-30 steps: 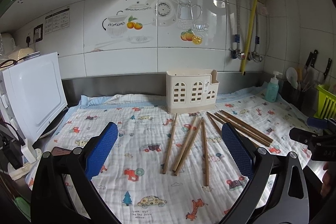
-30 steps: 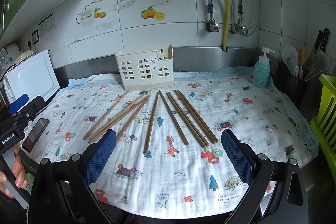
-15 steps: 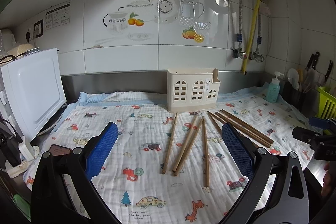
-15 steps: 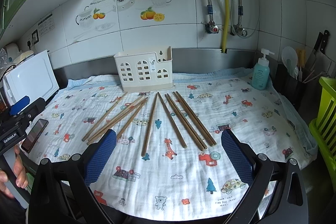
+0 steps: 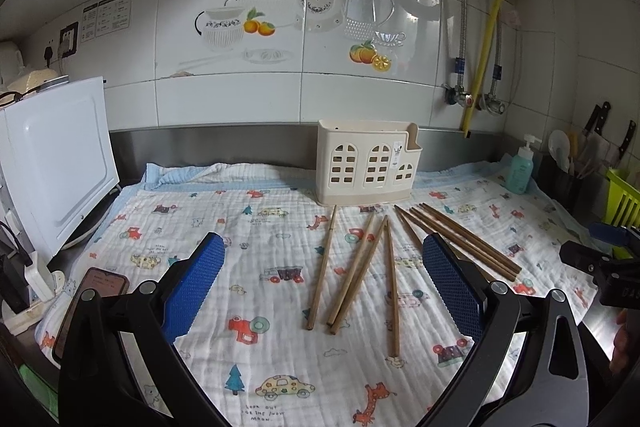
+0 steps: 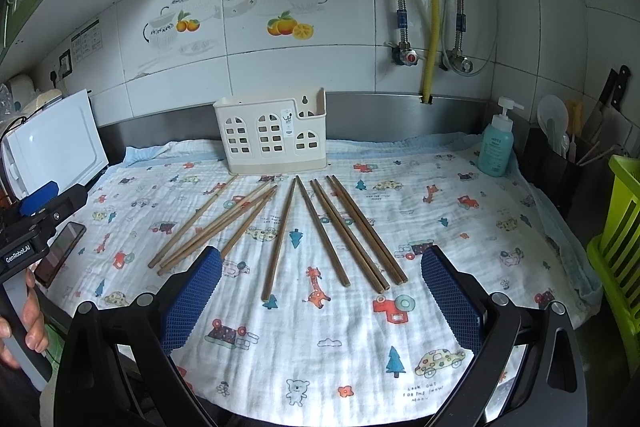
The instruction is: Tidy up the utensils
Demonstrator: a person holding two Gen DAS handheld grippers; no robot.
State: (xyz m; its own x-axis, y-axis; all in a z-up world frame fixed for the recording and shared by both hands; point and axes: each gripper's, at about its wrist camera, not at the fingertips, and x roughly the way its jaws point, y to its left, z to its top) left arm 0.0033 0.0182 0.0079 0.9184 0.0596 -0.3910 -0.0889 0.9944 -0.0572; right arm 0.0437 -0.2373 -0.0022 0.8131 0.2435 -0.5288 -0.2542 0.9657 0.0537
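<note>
Chopsticks fanned out in front of the holder, both grippers wide and empty.

The left gripper [image 5: 320,283] and right gripper [image 6: 320,287] hover over the near edge of the bench with jaws spread fully apart, holding nothing. The chopsticks [image 6: 280,231] lie loose on the printed cloth [image 6: 360,347], their far tips just in front of the cream holder [image 6: 272,137]. Several lie touching or crossing, so a pinch may catch two or knock a neighbour askew. The soft cloth could snag in the jaws. The light holder may tip or slide when a stick is pushed in.
</note>
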